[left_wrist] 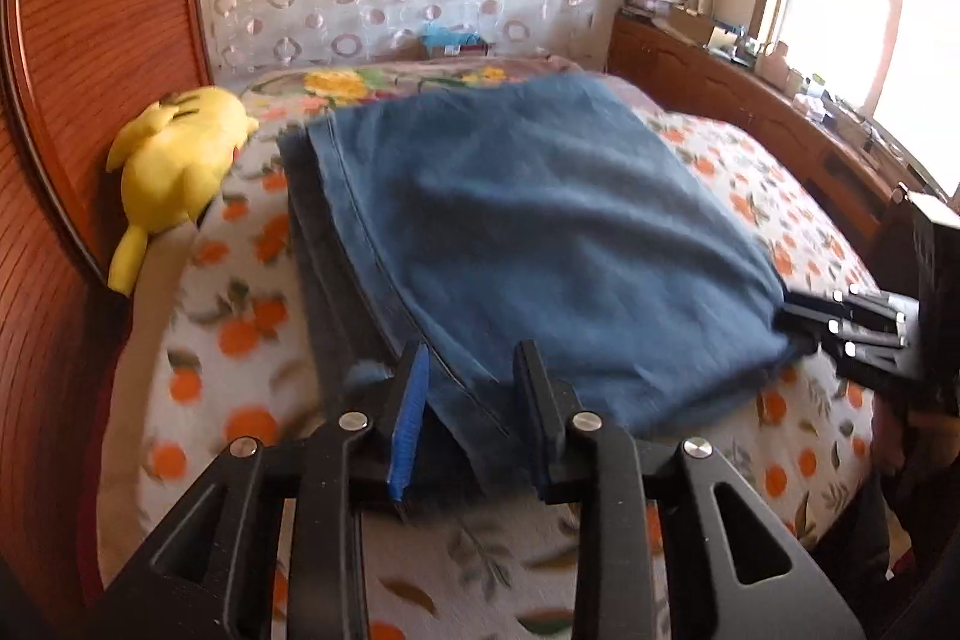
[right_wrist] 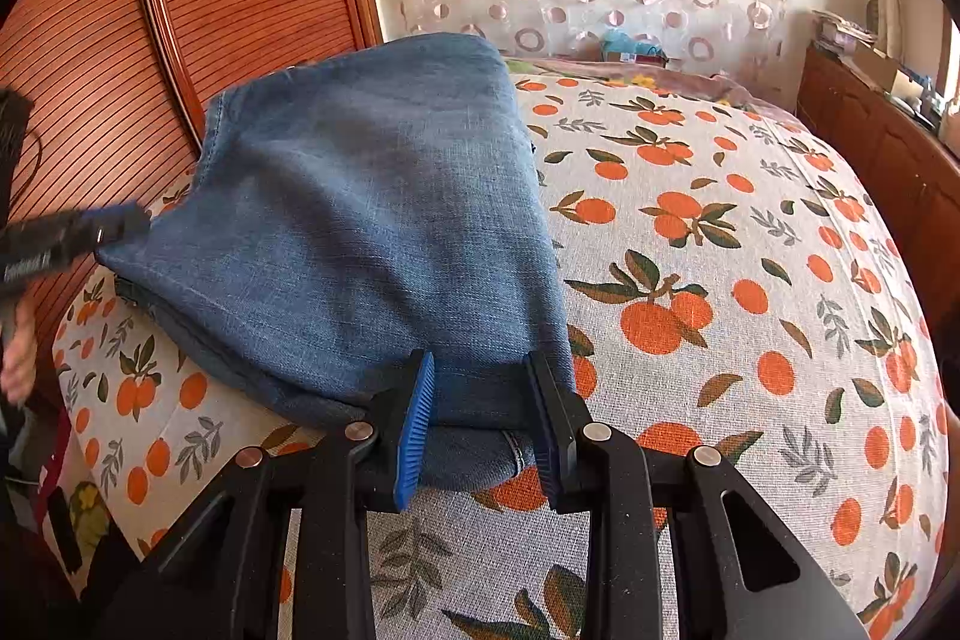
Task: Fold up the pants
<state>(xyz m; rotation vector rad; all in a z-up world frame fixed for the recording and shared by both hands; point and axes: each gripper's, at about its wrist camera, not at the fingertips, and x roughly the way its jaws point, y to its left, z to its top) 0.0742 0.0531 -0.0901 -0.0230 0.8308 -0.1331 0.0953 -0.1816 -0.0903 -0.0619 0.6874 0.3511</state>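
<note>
Blue denim pants (left_wrist: 528,232) lie folded into a broad pad on the orange-print bedspread (right_wrist: 720,280), the top layer slightly puffed. In the left wrist view my left gripper (left_wrist: 474,358) stands open over the near left edge of the pants. A seamed edge runs between its fingers and the pads do not press it. In the right wrist view the left gripper (right_wrist: 114,223) shows blurred at the pants' (right_wrist: 360,232) left corner. My right gripper (right_wrist: 480,364) is open at the near right corner, denim and hem lying flat between its blue pads. Its fingertips (left_wrist: 798,322) meet that corner.
A yellow plush toy (left_wrist: 174,166) lies at the pants' far left against the wooden headboard (left_wrist: 90,40). A wooden cabinet (left_wrist: 750,100) with clutter runs along the right under the window. A person's hand (right_wrist: 18,358) shows at the left edge. Bedspread stretches bare to the right.
</note>
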